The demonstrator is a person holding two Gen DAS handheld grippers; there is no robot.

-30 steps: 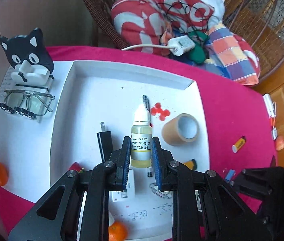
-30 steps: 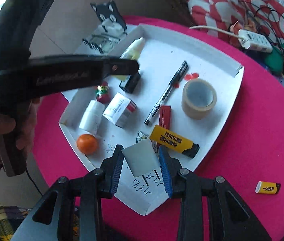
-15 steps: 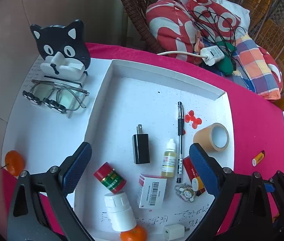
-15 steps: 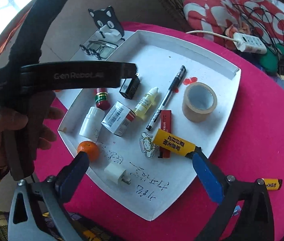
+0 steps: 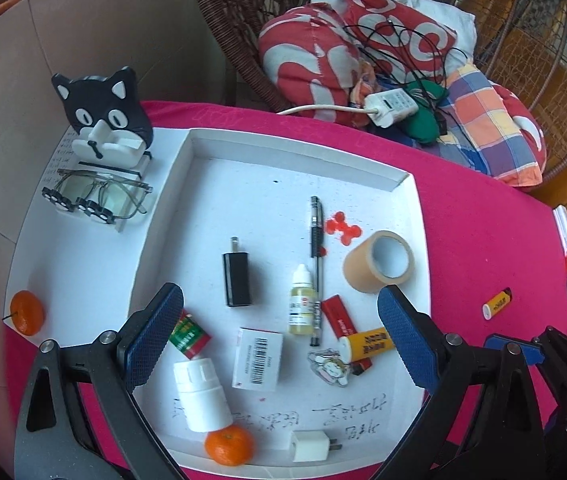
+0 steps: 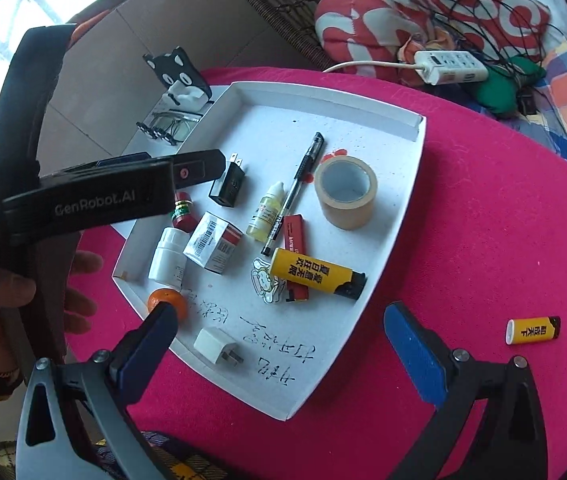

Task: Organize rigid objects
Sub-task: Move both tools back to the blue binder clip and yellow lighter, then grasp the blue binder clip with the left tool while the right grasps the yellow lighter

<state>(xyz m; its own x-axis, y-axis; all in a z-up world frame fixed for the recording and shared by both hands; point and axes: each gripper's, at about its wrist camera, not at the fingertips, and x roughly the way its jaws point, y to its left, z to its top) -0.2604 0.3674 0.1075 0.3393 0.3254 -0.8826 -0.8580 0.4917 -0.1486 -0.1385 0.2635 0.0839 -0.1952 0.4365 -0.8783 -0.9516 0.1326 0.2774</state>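
A white tray [image 5: 199, 148] [image 6: 411, 184] on the pink table holds a dropper bottle [image 5: 302, 304] [image 6: 265, 212], a pen [image 5: 315, 256], a black charger [image 5: 236, 279], a tape roll [image 5: 377, 262] [image 6: 345, 192], a white charger [image 5: 310, 446] [image 6: 216, 346], a white pill bottle [image 5: 202, 396], a small box [image 5: 258, 358], yellow and red lighters [image 6: 315, 276] and an orange [image 5: 228, 446]. My left gripper [image 5: 279, 336] is open and empty above the tray's near part. My right gripper [image 6: 287, 348] is open and empty over the tray's near corner.
A small yellow lighter [image 6: 533, 330] [image 5: 497, 304] lies on the pink cloth right of the tray. A cat-shaped stand [image 5: 105, 120], glasses [image 5: 97, 198] and another orange [image 5: 26, 312] sit on the white board at left. A wicker chair with cushions and a power strip [image 5: 391, 104] stands behind.
My left gripper let go of the dropper bottle, which now lies in the tray. My right gripper let go of the white charger. Both opened wide and pulled back.
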